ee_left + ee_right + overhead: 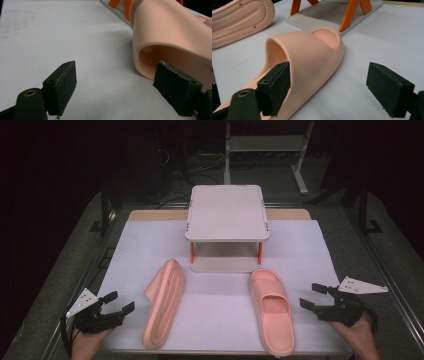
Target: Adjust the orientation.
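Two salmon-pink foam slides were laid out on the white-covered desk [220, 320], both in front of the little two-tier rack [226, 227] with orange legs. The left slipper [164, 302] was tipped up on its edge, so the ribbed sole was turned toward the right gripper's camera and the strap opening toward the left one. The right slipper [272, 310] was sat flat, sole down, footbed up.

Both long axes were run roughly away from the rack toward the near desk edge, with the toe ends closest to the rack; the left one was slanted a bit.

The left gripper [119, 302] was held just outside the left slipper, jaws spread wide with nothing clamped, one pad close to the strap. The right gripper [314, 296] was kept just outside the right slipper, also wide open and empty-handed, one pad beside the strap.
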### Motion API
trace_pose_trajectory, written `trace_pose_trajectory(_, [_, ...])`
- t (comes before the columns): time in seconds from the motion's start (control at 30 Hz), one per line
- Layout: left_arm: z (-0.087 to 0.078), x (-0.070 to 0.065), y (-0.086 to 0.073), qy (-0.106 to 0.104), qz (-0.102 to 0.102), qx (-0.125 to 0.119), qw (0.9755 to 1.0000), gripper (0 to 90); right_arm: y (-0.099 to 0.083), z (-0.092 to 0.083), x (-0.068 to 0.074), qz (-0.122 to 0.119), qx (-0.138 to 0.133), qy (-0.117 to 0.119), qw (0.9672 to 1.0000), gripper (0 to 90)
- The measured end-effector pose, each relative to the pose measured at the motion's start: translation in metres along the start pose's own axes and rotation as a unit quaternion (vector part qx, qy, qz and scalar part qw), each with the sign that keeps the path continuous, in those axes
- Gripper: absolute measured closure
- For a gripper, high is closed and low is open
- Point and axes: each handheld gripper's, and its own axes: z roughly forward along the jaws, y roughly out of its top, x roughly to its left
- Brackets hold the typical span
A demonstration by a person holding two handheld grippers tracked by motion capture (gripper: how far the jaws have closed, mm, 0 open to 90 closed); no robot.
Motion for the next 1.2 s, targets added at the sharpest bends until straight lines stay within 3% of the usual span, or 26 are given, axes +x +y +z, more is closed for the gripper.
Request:
trace_pose_trajectory(0.33, [0.007,-0.007,0.001,-0.024,0.019,0.026,0.9992,25.4,-0.001,0.003,0.007,-0.004,0.004,0.014,0.9999,18.9])
trace_pose_trajectory(0.7, [0.034,-0.017,0.010,-0.054,0.034,0.040,0.9972,29.8,0.002,0.008,0.014,-0.016,0.013,0.033,0.9993,18.8])
trace_pose_trajectory(1.2, [0.051,-0.021,0.013,-0.053,0.041,0.051,0.9965,29.0,0.002,0.014,0.018,-0.029,0.029,0.033,0.9986,19.0])
